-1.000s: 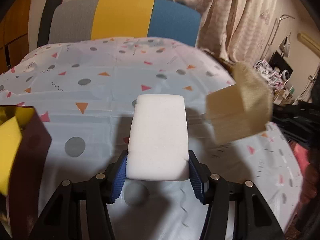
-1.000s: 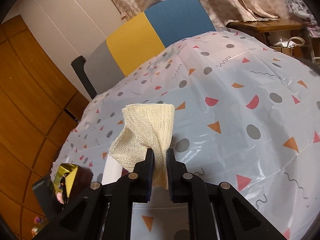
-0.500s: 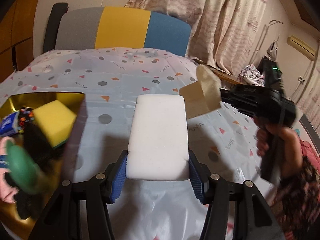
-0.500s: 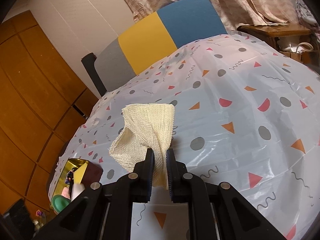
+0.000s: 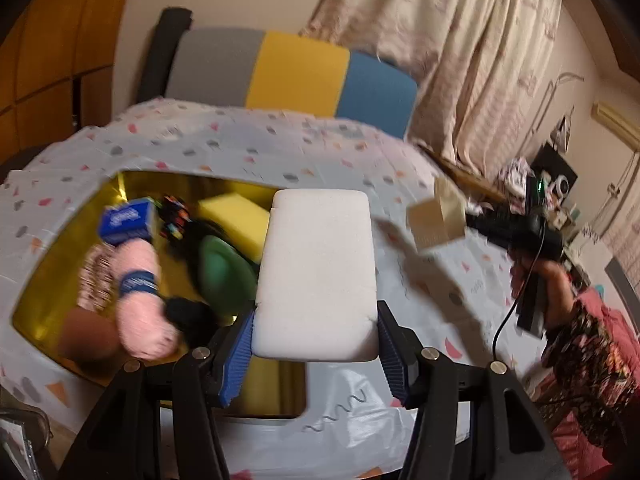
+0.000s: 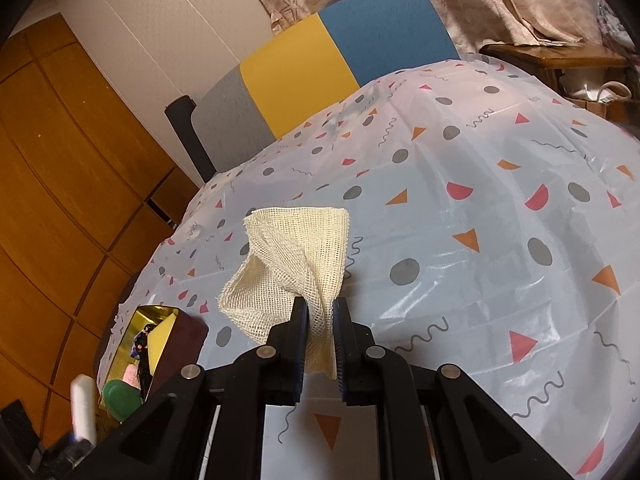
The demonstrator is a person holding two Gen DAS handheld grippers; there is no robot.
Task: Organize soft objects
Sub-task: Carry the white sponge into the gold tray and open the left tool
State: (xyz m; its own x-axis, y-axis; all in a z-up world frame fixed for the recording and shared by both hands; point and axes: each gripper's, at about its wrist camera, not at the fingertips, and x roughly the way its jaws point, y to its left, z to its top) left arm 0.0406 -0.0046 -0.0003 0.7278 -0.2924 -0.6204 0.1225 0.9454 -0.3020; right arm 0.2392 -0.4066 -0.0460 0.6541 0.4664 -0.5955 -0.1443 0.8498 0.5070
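My left gripper (image 5: 316, 336) is shut on a white foam sponge (image 5: 318, 272) and holds it above the right edge of a gold-lined box (image 5: 132, 184). The box holds a yellow sponge (image 5: 236, 216), a green round thing (image 5: 226, 272), a pink yarn ball (image 5: 138, 296), a blue packet (image 5: 126, 220) and dark items. My right gripper (image 6: 320, 320) is shut on a cream mesh cloth (image 6: 296, 264) and holds it above the patterned tablecloth (image 6: 480, 220). It also shows in the left wrist view (image 5: 472, 224), right of the sponge, with the cloth (image 5: 436, 220).
A chair with a grey, yellow and blue back (image 5: 292, 76) stands behind the table. Curtains (image 5: 460, 48) hang at the back right. Wooden cabinets (image 6: 52, 184) stand at the left. The box also shows in the right wrist view (image 6: 160, 344) at the lower left.
My left gripper has moved left and up with the white sponge, so the box's inside now lies beneath it. My right gripper has drawn back a little with the cloth.
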